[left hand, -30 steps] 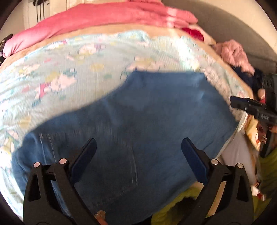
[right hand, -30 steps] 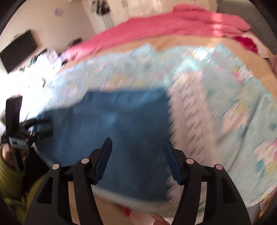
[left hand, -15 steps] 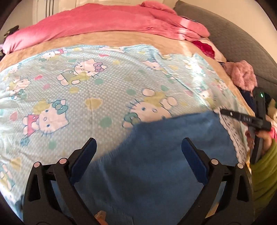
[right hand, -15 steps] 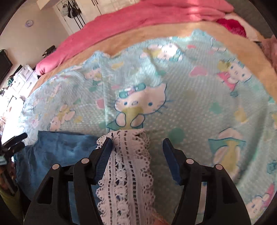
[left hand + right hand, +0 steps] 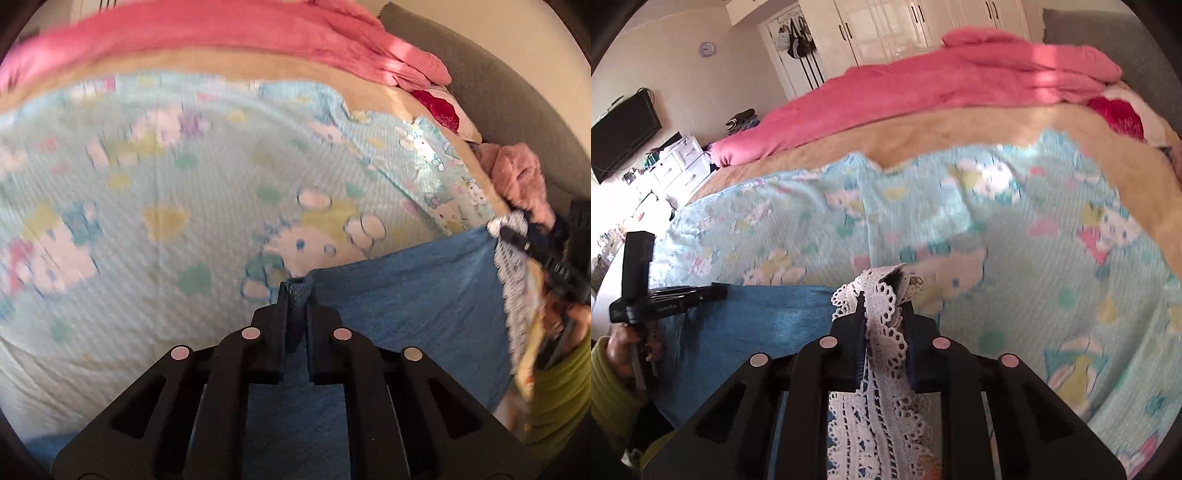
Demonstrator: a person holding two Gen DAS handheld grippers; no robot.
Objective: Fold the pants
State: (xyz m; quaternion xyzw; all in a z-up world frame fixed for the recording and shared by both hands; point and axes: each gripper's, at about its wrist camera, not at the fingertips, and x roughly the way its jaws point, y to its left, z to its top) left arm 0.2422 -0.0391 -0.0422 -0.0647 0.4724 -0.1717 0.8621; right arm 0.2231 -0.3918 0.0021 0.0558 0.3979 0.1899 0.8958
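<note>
On the near edge of the cartoon-cat bedspread, the blue pants lie spread, and both grippers have hold of their far hem. The left gripper has its jaws drawn together on a bunched corner of denim that pokes up between the fingers. The right gripper is clamped on the white lace trim at the pants' other corner, the lace running back down between the fingers toward the camera. From the left wrist view, the right gripper sits at the far right end of the blue hem, with lace showing there too. From the right wrist view, the left gripper lies at the left end of the same hem, beside the bedspread's edge.

One pair of pants, two grippers, one bedspread, and one pink duvet heaped along the bedspread's far side.

Half a second ago both sets of fingers stood wide apart over the cloth: the left above the blue fabric, the right straddling the lace. Both have since closed on the hem.
</note>
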